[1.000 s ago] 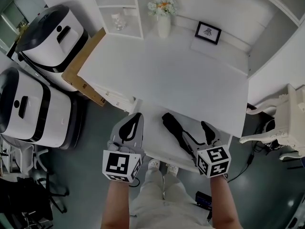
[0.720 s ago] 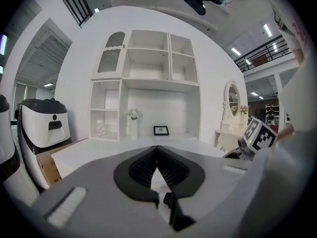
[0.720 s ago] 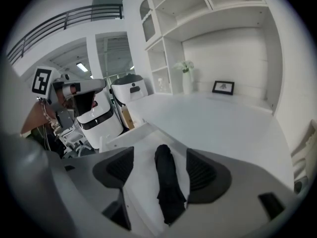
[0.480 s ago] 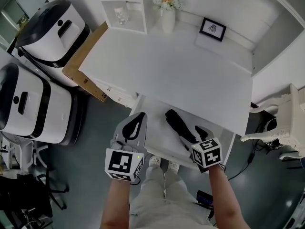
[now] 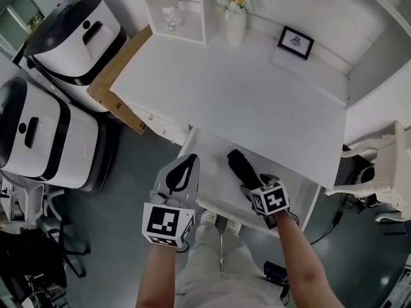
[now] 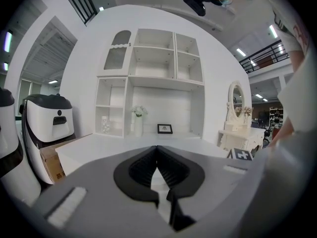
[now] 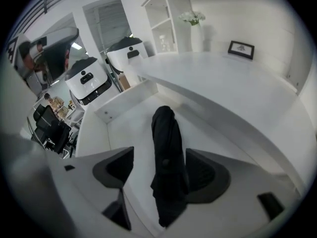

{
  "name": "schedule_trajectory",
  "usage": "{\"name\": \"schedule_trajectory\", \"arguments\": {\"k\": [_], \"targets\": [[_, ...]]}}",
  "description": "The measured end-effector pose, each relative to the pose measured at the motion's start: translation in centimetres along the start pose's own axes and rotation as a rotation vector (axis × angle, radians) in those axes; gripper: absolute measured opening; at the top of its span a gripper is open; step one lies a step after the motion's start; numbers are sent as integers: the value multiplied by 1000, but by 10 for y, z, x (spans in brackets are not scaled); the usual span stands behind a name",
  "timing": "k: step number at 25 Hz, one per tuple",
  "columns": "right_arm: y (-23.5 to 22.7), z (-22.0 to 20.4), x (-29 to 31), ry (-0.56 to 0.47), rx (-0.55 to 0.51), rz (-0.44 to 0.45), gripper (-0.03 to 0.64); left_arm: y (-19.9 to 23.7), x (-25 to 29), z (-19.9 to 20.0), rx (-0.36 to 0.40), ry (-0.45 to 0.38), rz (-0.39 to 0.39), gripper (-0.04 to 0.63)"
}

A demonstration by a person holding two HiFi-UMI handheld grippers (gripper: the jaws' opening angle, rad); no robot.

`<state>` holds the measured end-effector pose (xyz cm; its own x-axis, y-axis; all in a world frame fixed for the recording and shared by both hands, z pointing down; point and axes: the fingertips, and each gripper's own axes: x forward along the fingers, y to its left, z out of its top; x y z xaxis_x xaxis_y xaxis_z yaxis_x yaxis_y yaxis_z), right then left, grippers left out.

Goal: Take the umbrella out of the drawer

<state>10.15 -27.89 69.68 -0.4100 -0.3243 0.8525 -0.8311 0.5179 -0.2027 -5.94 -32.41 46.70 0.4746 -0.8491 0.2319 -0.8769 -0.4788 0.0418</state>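
A black folded umbrella (image 5: 238, 165) lies in the open white drawer (image 5: 207, 162) under the desk. In the right gripper view the umbrella (image 7: 166, 148) runs lengthwise between the jaws. My right gripper (image 5: 252, 183) (image 7: 159, 157) is open and straddles the umbrella's near end, with the umbrella closer to the right pad (image 7: 205, 175) than to the left pad (image 7: 116, 167). My left gripper (image 5: 180, 173) (image 6: 157, 150) is shut on nothing and hovers over the drawer's left part.
The white desk (image 5: 244, 95) overhangs the drawer's back; a vase of flowers (image 5: 236, 18) and a picture frame (image 5: 296, 42) stand at its far edge. A cardboard box (image 5: 119, 82) and two white-and-black machines (image 5: 38, 133) are at the left, a white chair (image 5: 385, 172) at the right.
My right gripper has moved forward and left over the umbrella's near end, so that its jaws now stand on either side of it. The left gripper has hardly moved.
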Motion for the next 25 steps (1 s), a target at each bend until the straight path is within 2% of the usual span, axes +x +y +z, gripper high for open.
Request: {"name": "schedule_trajectory", "arguments": {"k": [6, 11, 14, 17, 22, 25], "targets": [[-7, -17, 32, 97, -28, -17, 310, 7, -2, -7, -4, 8, 9, 11], [-18, -28, 49, 182, -50, -70, 310, 10, -1, -14, -8, 24, 11, 11], [-20, -34, 58, 228, -92, -82, 310, 11, -1, -18, -10, 33, 8, 11], [-23, -35, 63, 248, -143, -90, 310, 12, -3, -21, -11, 38, 10, 11], [-22, -35, 63, 249, -140, -107, 310, 13, -5, -25, -15, 41, 6, 11], [-23, -36, 62, 260, -146, -114, 262, 10, -5, -25, -15, 39, 1, 11]]}}
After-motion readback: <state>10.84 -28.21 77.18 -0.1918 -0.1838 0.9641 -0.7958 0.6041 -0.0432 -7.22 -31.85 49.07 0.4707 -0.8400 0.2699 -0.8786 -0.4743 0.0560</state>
